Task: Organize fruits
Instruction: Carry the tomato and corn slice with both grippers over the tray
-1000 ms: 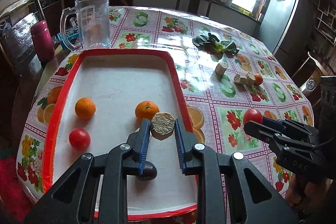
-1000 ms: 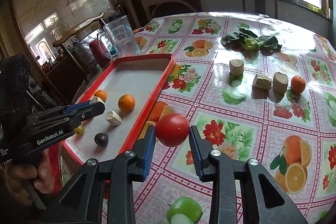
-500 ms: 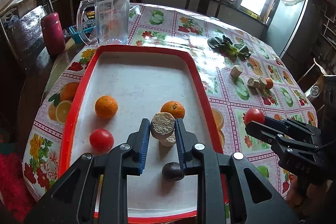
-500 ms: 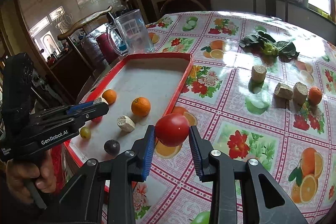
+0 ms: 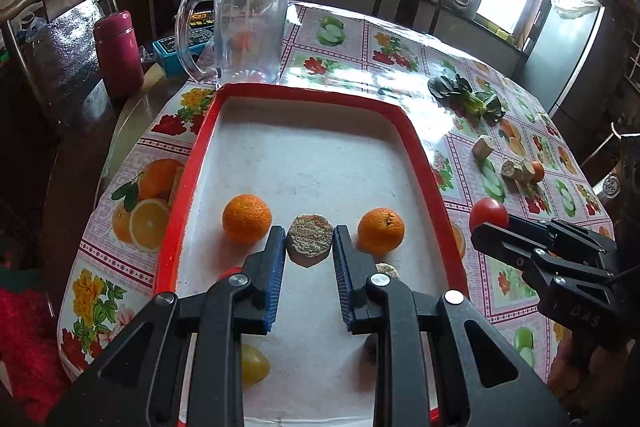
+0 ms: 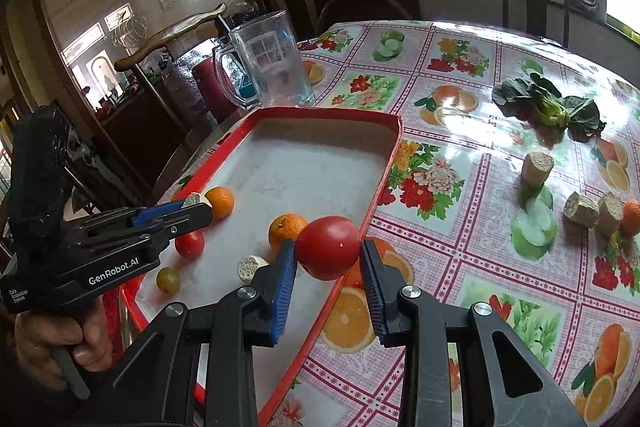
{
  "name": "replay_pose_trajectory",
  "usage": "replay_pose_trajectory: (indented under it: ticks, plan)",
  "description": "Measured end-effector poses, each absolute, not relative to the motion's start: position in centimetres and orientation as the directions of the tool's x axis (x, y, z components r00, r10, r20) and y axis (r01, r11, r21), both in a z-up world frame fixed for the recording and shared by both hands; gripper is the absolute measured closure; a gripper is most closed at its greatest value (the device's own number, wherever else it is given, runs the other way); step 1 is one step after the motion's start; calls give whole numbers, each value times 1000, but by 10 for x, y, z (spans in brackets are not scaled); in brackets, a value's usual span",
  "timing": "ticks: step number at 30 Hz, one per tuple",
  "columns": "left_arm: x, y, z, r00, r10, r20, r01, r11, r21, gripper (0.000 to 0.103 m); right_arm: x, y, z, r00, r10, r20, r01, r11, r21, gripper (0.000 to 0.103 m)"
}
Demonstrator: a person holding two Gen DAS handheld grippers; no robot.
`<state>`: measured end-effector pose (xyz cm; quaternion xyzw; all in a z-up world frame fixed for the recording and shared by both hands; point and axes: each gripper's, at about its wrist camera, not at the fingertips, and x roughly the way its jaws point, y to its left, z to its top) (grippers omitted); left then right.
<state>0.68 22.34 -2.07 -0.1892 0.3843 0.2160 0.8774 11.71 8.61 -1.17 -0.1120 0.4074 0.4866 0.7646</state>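
Note:
A red-rimmed white tray [image 5: 424, 163] [image 6: 384, 179] holds two oranges [image 5: 247, 219] [image 5: 381, 230], a red tomato [image 6: 189, 243], a small yellow-green fruit [image 6: 168, 279] and a beige chunk [image 6: 252, 267]. My left gripper [image 5: 310, 247] is shut on another round beige chunk [image 5: 310, 239], held above the tray floor between the two oranges. My right gripper [image 6: 328, 255] is shut on a red tomato [image 6: 328, 247] and hangs over the tray's right rim. The left wrist view shows that gripper [image 5: 492, 227] at the right, with the tomato [image 5: 488, 213] at its tip.
A clear glass jug [image 5: 250, 27] stands behind the tray, with a maroon flask [image 5: 118, 53] to its left. On the flowered tablecloth to the right lie leafy greens [image 6: 548, 107], three beige chunks [image 6: 536, 167] and a small orange [image 6: 632, 211]. Chairs ring the table.
Both grippers have shifted left across the scene with their loads. The beige chunk now hangs between the two oranges. The tomato has come from over the tablecloth to the tray's right rim.

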Motion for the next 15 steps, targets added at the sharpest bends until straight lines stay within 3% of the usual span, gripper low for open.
replay_pose_trajectory:
  ticks: [15]
  plan:
    - [38, 286, -33, 548, 240, -802, -579, 800, -156, 82, 142, 163, -29, 149, 620, -770, -852, 475, 218, 70]
